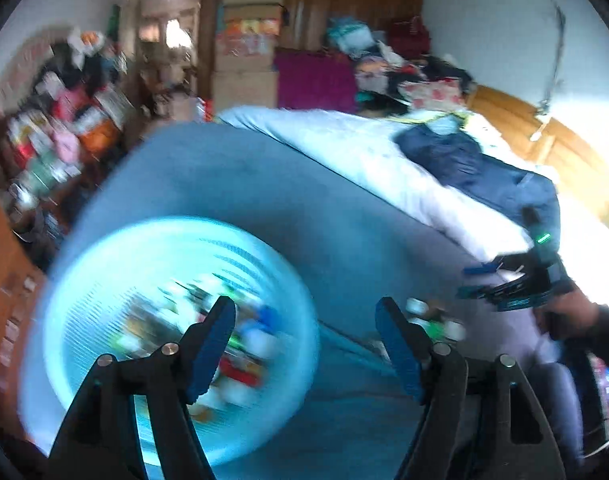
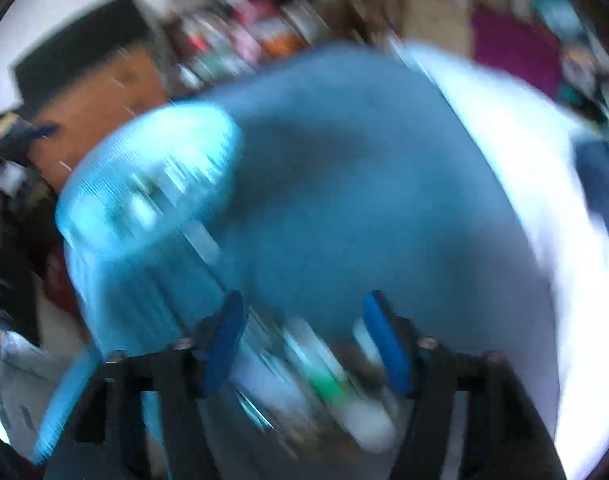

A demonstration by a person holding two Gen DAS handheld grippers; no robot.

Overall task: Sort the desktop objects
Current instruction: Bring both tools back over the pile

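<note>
Currently: left gripper (image 1: 306,316) fingers apart, empty, above basket (image 1: 104,264) of small items; right gripper (image 2: 304,320) fingers parted, blurred bottles (image 2: 344,392) between, grip unclear.

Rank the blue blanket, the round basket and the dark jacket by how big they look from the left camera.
1. blue blanket
2. round basket, though nearness inflates it
3. dark jacket, farther off, so unsure

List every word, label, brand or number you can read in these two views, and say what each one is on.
None can be read.
Cardboard boxes stacked at the back wall: coloured print, too blurred to read.
Items in the light blue basket: labels smeared by motion.
Shelf clutter on the left: packaging too small and blurred.
Bottles seen in the right wrist view: green and white labels, unreadable.
</note>
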